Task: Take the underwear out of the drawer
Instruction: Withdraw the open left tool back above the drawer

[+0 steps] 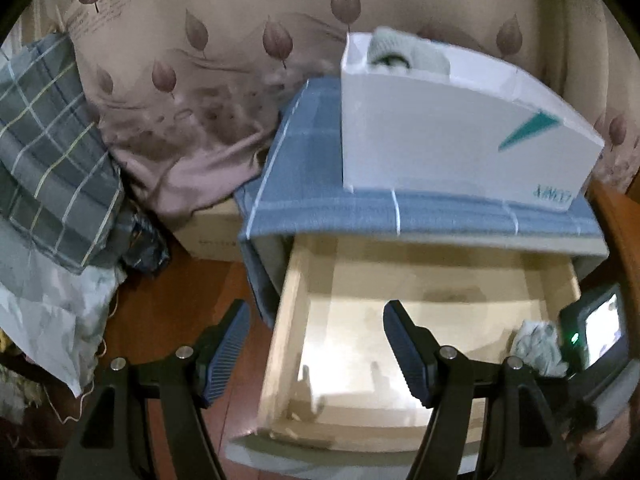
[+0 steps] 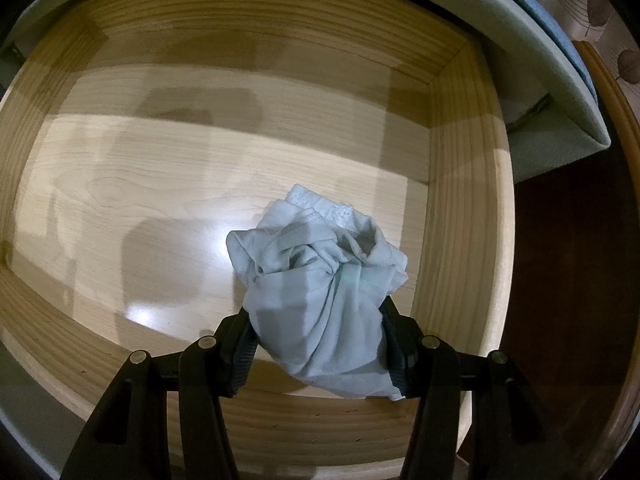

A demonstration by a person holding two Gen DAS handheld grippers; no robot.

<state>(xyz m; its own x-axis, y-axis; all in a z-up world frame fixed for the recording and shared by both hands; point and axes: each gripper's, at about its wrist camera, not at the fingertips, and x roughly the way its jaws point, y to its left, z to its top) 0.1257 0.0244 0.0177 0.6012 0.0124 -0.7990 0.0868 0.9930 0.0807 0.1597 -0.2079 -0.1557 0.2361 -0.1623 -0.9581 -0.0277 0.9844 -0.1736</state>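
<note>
The light wooden drawer stands pulled open under a nightstand; its wooden bottom is bare. My right gripper is shut on a bunched pale grey-green underwear and holds it over the drawer's right front part. The same underwear shows in the left wrist view at the drawer's right side, beside the right gripper's body. My left gripper is open and empty, above the drawer's front left corner.
A white box with pale cloth inside sits on the nightstand's blue checked cover. A leaf-print bedspread, a checked pillow and a cardboard box lie left. Reddish wooden floor shows beside the drawer.
</note>
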